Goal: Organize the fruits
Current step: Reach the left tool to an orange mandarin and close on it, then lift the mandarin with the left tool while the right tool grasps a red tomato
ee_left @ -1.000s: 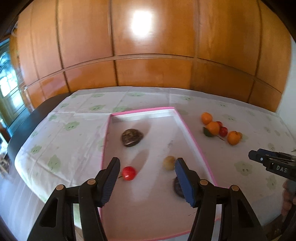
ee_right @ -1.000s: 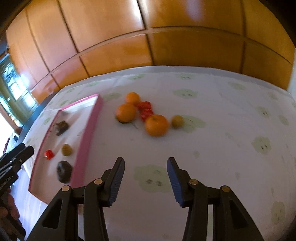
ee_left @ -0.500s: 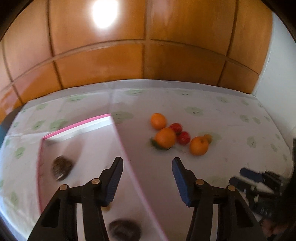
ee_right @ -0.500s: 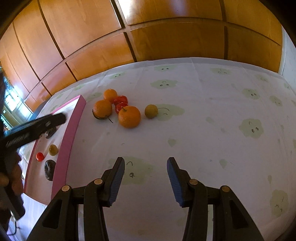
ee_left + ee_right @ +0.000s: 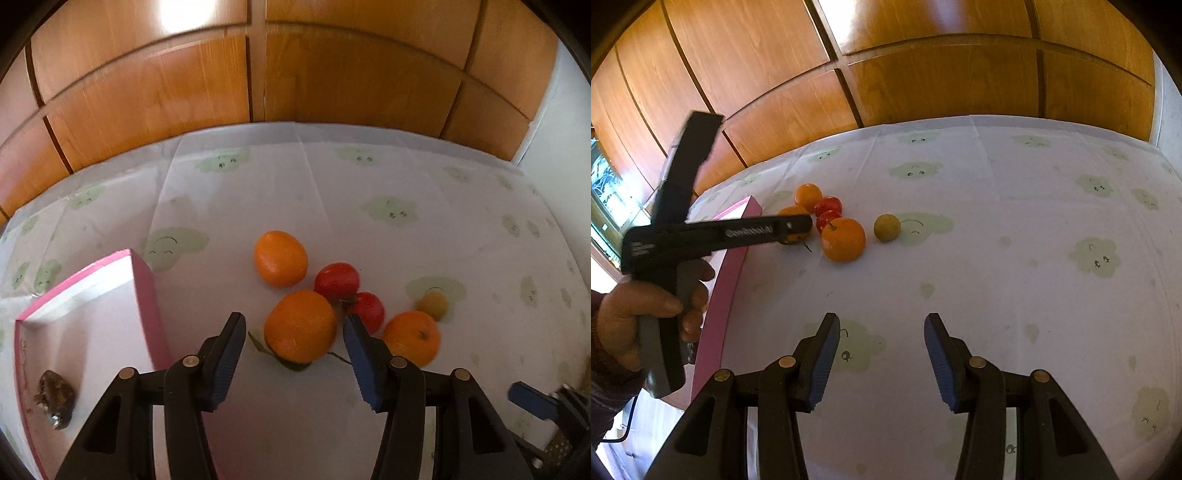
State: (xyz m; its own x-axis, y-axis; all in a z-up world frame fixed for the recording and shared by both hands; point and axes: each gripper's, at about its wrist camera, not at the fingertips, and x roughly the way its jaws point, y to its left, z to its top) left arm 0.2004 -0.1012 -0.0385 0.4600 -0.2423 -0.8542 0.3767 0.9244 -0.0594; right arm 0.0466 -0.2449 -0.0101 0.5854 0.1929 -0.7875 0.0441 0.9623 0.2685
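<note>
Through my left wrist camera, the left gripper [image 5: 294,341] hangs above the cluster of fruit with its jaws apart at a middling width; a leafy orange [image 5: 300,325] sits in the gap between the blue pads [image 5: 229,360], and neither pad touches it. From that orange, a second orange [image 5: 280,258] lies at 11 o'clock, two red fruits [image 5: 337,281] at 1 to 3 o'clock, touching each other, and a third orange [image 5: 412,337] at 3 o'clock, just past the right pad. A small yellow-brown fruit [image 5: 432,305] sits just beyond that third orange, at its 1 o'clock. The pink-rimmed tray [image 5: 146,295] is off at 9 o'clock, and a dark, rough brown fruit [image 5: 54,395] rests on its white floor near the lower left. Everything stands on a white tablecloth [image 5: 332,192] printed with pale green clouds, with wooden panelling [image 5: 166,92] behind at 12 o'clock. On my right wrist camera, the right gripper [image 5: 879,352] is likewise parted at a middling width with nothing between its pads, over bare cloth well short of the fruit, which lies at its 11 o'clock. At 9 o'clock there, a hand [image 5: 639,314] grips the handle of the left tool, whose tip overlaps the leafy orange.
</note>
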